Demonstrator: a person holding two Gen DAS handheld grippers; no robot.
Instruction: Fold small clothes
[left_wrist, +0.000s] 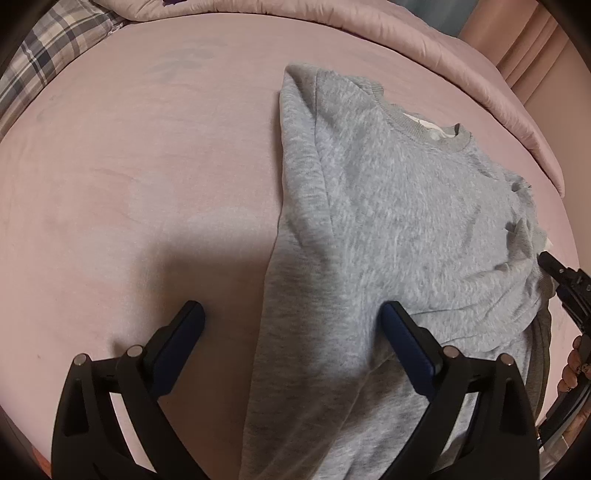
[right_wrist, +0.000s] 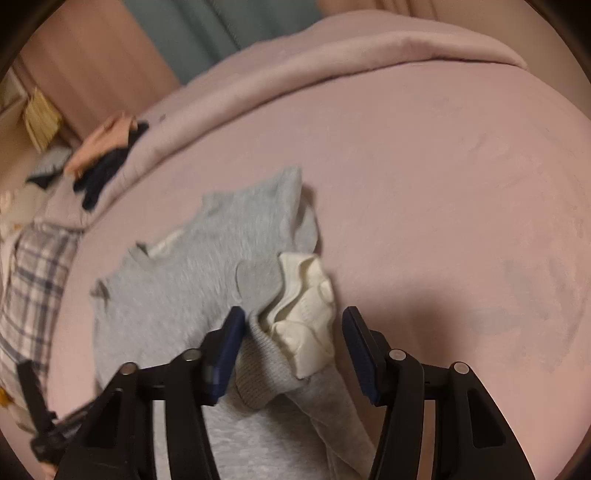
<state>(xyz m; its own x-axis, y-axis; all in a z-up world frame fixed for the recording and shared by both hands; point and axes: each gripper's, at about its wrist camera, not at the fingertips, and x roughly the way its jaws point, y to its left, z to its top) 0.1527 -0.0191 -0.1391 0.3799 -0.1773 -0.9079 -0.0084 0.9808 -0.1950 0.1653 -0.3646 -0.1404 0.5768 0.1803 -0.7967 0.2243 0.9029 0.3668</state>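
Observation:
A small grey sweatshirt lies on the pink bed sheet, its left sleeve folded in over the body. My left gripper is open over the sweatshirt's lower left edge, one finger on the sheet, one over the cloth. My right gripper is open; the sweatshirt has a bunched sleeve with its cream lining turned out and the ribbed cuff between the fingers. The right gripper also shows at the left wrist view's right edge.
A pink quilt is bunched along the far side of the bed. A plaid pillow lies at the bed's corner. Dark and peach clothes lie in a pile on the quilt. Curtains hang behind.

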